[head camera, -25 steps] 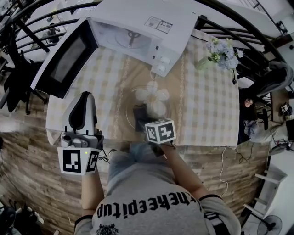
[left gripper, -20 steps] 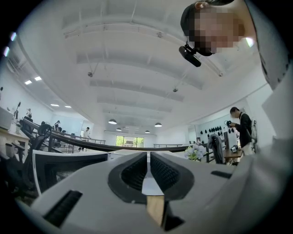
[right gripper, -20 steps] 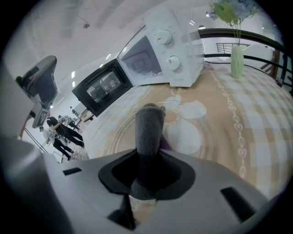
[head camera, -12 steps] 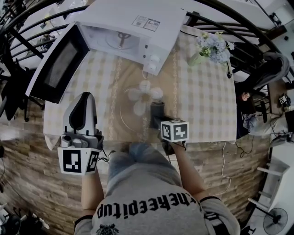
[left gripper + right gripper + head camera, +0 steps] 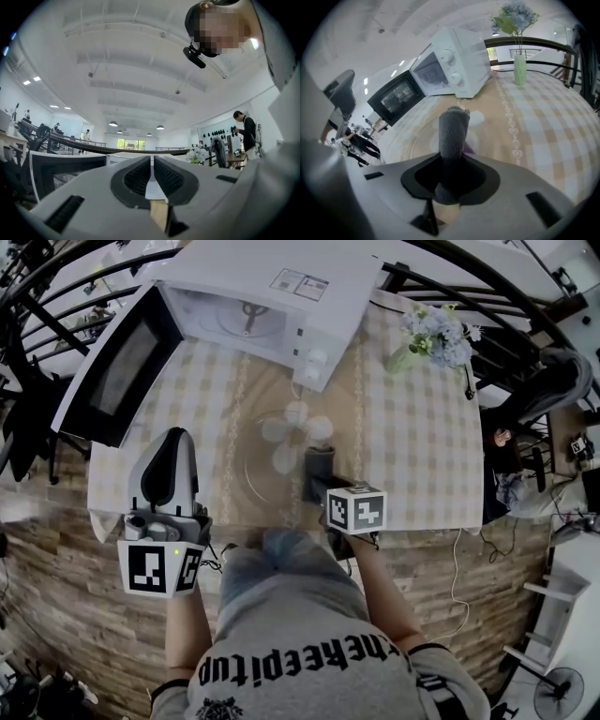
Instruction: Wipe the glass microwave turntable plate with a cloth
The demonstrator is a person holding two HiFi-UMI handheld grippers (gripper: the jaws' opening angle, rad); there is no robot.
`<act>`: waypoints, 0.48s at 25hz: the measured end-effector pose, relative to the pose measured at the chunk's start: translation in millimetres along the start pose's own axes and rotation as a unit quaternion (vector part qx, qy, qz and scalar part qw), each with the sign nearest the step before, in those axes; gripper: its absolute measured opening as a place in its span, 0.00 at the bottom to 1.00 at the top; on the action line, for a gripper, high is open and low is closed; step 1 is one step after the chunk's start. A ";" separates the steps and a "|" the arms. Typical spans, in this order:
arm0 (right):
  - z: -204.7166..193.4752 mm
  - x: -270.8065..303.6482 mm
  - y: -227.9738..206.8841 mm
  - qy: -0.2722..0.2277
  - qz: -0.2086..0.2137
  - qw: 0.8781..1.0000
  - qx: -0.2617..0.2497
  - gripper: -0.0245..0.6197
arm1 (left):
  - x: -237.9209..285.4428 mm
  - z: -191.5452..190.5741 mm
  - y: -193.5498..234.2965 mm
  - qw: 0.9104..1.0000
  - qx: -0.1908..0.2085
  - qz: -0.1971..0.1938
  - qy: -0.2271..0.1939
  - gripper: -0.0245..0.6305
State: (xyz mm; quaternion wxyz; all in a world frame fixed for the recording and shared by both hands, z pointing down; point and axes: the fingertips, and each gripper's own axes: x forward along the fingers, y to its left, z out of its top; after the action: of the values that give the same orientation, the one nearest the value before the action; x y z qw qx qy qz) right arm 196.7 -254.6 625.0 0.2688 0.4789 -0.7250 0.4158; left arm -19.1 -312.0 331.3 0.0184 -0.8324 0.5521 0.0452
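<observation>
The glass turntable plate [image 5: 261,474] lies flat on the checked table [image 5: 412,456], in front of the white microwave [image 5: 281,282] whose door [image 5: 117,371] hangs open to the left. Three pale lobes [image 5: 292,432] mark the plate's middle. The right tongs [image 5: 451,164] are clamped on a rolled grey cloth [image 5: 452,129], which sticks out forward past the tips. In the head view the cloth's far end sits over the right part of the plate, just beside the lobes (whether it presses on the glass, I cannot tell). The left tongs [image 5: 152,164] are drawn together with only a thin slit between the ribbed pads, and nothing is held there. They point up and away, at the table's near left edge, well apart from the plate. A vase of pale flowers [image 5: 429,334] stands at the table's far right corner, near the microwave's knob side.
</observation>
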 end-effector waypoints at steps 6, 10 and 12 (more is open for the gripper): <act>-16.9 26.8 113.6 0.040 0.134 0.990 -0.034 0.19 | -1.8 -4.7 -1.1 1.000 -0.002 0.001 0.005 0.07; -37.9 44.1 142.1 0.069 0.154 0.984 -0.063 0.19 | -4.0 -8.7 0.0 1.000 -0.002 0.004 0.011 0.07; -44.1 49.9 143.7 0.075 0.159 0.982 -0.063 0.19 | -4.1 -10.2 0.4 1.000 -0.003 0.005 0.013 0.07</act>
State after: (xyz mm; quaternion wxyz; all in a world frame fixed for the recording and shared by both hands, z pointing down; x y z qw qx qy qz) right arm 44.6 -212.1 637.1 0.2823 0.3073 -0.7945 0.4412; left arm -20.5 -309.2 341.9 0.0085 -0.8303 0.5562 0.0357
